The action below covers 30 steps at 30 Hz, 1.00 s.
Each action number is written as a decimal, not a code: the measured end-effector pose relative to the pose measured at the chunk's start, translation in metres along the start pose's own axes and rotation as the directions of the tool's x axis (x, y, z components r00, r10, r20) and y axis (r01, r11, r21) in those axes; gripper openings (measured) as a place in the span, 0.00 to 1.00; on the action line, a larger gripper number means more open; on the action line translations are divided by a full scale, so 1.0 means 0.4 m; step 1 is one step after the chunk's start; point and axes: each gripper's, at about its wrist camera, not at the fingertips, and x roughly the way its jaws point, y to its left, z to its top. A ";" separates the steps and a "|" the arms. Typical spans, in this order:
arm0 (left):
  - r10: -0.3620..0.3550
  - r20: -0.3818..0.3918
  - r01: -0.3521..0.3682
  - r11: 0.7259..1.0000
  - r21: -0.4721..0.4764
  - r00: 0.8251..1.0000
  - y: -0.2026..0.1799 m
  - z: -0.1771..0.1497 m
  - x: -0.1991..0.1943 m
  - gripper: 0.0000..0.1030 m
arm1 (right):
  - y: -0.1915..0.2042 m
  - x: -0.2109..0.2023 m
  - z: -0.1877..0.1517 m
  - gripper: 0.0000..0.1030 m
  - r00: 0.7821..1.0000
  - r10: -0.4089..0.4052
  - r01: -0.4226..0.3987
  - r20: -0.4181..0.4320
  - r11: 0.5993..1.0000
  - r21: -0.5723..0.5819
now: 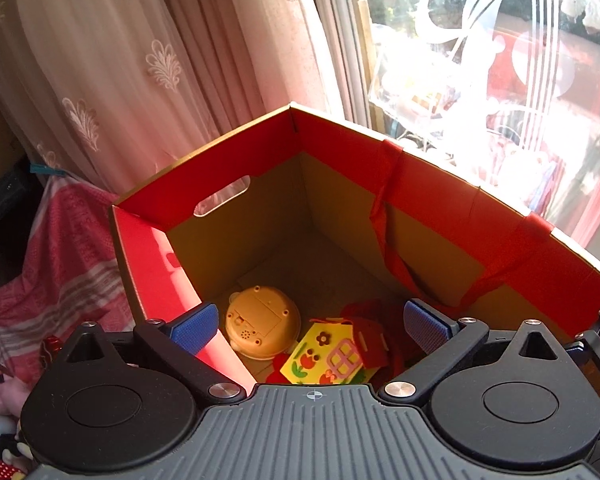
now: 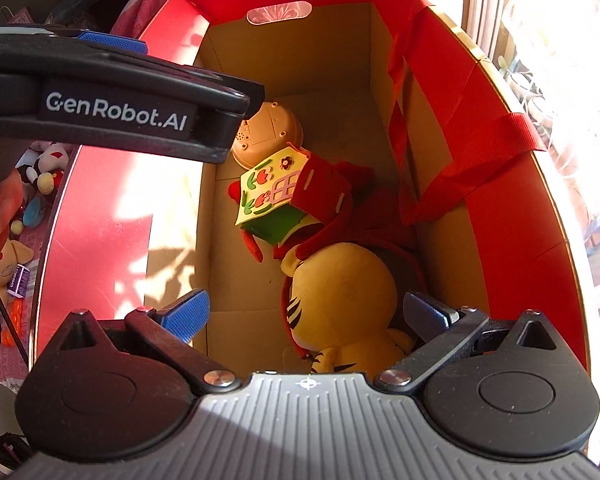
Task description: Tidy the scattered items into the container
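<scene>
A red cardboard box (image 1: 340,136) (image 2: 100,216) with a brown inside stands by the window. In it lie a tan round plastic toy (image 1: 260,326) (image 2: 268,132), a felt house toy (image 1: 328,356) (image 2: 272,188) in yellow with flowers and a red roof, and a yellow striped tiger plush (image 2: 340,300). My left gripper (image 1: 310,324) hangs open over the box with nothing between its blue pads. My right gripper (image 2: 306,314) is open too, just above the tiger plush. The left gripper's black body (image 2: 116,112) crosses the right wrist view at upper left.
Red fabric handles (image 1: 396,216) (image 2: 460,152) hang into the box on the window side. Outside the box at the left, small toys (image 2: 40,176) lie on a pink cloth (image 1: 40,264). Pale curtains (image 1: 140,60) and a window (image 1: 500,60) stand behind.
</scene>
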 end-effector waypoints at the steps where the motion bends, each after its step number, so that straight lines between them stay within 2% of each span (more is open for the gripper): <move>1: 0.013 -0.002 -0.013 1.000 -0.003 1.000 0.000 0.004 -0.002 1.00 | -0.001 0.000 0.000 1.00 1.000 0.000 0.000 0.000 1.000 -0.001; 5: 0.064 -0.055 -0.065 0.998 -0.027 0.996 0.004 0.013 0.009 1.00 | -0.003 0.002 0.001 1.00 1.000 0.004 -0.004 -0.006 1.000 -0.005; 7: 0.009 -0.108 -0.016 0.998 -0.063 0.994 0.012 0.011 0.024 0.98 | 0.002 -0.001 0.000 1.00 1.000 0.003 -0.003 -0.008 1.000 -0.022; 8: -0.014 -0.131 0.004 0.997 -0.076 0.991 0.011 0.005 0.030 0.93 | 0.004 -0.001 -0.001 1.00 1.000 0.003 -0.003 -0.013 0.999 -0.036; 11: -0.023 -0.184 0.009 0.997 -0.077 0.983 -0.011 -0.015 0.047 0.93 | 0.006 -0.001 -0.006 1.00 1.000 0.001 -0.003 -0.029 0.998 -0.068; 15: -0.099 -0.248 0.075 0.992 -0.104 0.964 -0.032 -0.046 0.084 0.93 | 0.000 0.000 -0.009 1.00 0.999 0.013 -0.016 -0.045 0.996 -0.083; 18: -0.084 -0.265 0.063 0.994 -0.087 0.960 -0.040 -0.070 0.104 0.93 | -0.002 0.007 -0.007 1.00 0.998 0.025 -0.030 -0.063 0.996 -0.081; 21: -0.056 -0.269 0.051 0.998 -0.028 0.962 -0.059 -0.084 0.107 0.93 | 0.008 0.018 -0.005 1.00 0.996 0.020 -0.030 -0.090 0.993 -0.110; 26: -0.092 -0.275 0.084 0.996 -0.039 0.957 -0.049 -0.083 0.115 0.93 | 0.034 0.031 -0.009 1.00 0.992 0.001 -0.023 -0.128 0.985 -0.173; 30: -0.140 -0.298 0.134 0.990 -0.042 0.944 -0.050 -0.083 0.125 0.93 | 0.034 0.032 -0.016 1.00 0.989 -0.022 -0.006 -0.143 0.980 -0.197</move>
